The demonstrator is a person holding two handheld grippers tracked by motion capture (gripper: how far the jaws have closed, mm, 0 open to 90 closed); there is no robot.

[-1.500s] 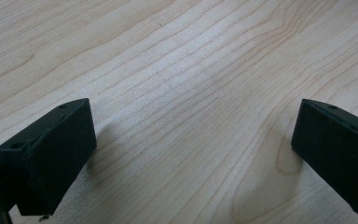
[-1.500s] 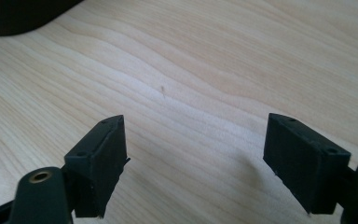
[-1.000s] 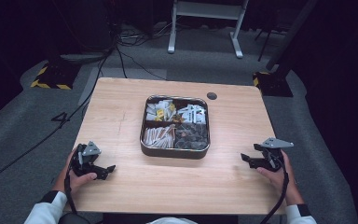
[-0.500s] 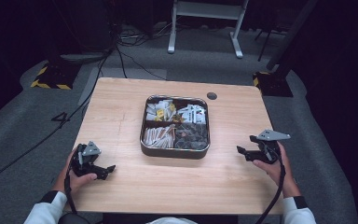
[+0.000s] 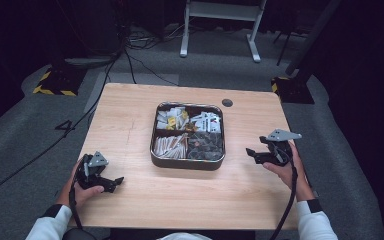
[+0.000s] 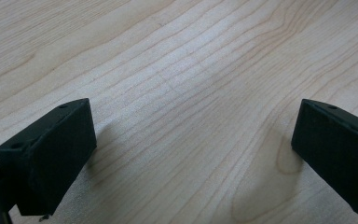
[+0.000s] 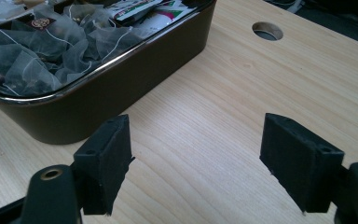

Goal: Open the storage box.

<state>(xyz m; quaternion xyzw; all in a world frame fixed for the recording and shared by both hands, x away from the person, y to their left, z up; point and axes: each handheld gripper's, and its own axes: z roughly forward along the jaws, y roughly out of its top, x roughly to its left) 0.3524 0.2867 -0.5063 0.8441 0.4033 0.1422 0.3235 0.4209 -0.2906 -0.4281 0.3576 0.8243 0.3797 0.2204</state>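
Approach stage, looks like: right gripper (image 5: 254, 154) jaws spread wide, empty, just beside the tray (image 5: 187, 162) mid-table; left gripper (image 5: 114, 182) parked, also agape. Next: reach over rim, pinch a teabag (image 7: 23, 60).

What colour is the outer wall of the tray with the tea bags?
Dark brown, with a shiny rim; the tray shows best in the right gripper view.

My wooden counter (image 5: 130, 115) stands on grey carpet (image 5: 25, 135); cables (image 5: 140, 65) trail behind; a white stand (image 5: 220, 10) beyond; darkness around.

place: recording lab | dark drapes; floor cables (image 5: 145, 65); hazard-taped stand bases (image 5: 55, 84)
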